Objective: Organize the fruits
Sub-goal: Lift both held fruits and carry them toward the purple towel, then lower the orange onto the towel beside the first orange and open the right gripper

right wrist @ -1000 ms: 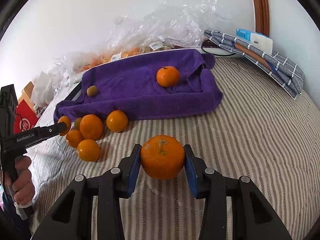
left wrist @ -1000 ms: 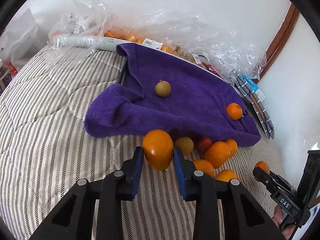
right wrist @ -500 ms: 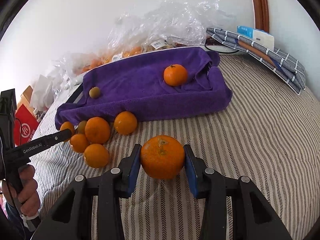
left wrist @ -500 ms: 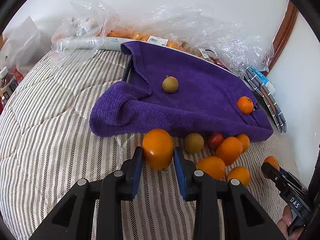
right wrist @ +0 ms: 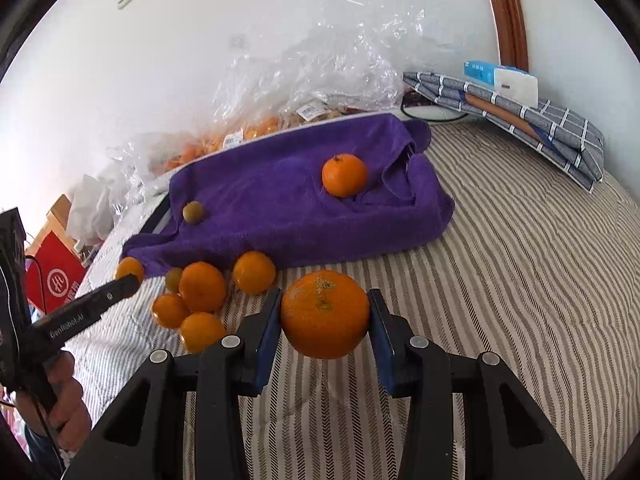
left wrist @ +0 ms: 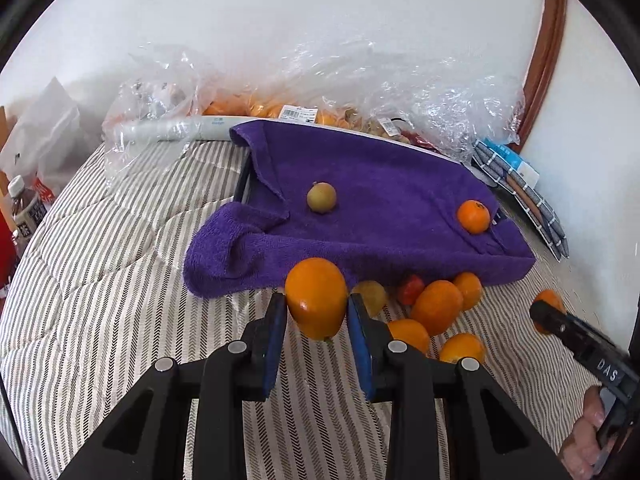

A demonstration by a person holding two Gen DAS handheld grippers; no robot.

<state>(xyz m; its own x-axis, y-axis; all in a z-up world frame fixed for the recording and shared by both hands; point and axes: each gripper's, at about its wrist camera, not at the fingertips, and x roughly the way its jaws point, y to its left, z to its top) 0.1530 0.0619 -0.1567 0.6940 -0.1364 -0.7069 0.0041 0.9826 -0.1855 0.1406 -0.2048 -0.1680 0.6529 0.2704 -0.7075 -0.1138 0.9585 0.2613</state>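
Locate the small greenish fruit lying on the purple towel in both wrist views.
Left wrist: the greenish fruit sits near the picture's centre, on the purple towel, left of the small orange.
Right wrist: the greenish fruit is left of centre, near the towel's left edge.
Shared landmark: the small orange on the towel.

"DAS" in pale letters on the black arm of the right gripper (left wrist: 541, 311), seen from the left wrist view. "GenRobot.AI" in pale letters along the black arm of the left gripper (right wrist: 129, 282), seen from the right wrist view. Red bag (right wrist: 56, 280) at left edge carries a white round logo with characters, not readable. Barcode labels (left wrist: 299, 112) on the plastic bags (left wrist: 420, 96): print too small to read
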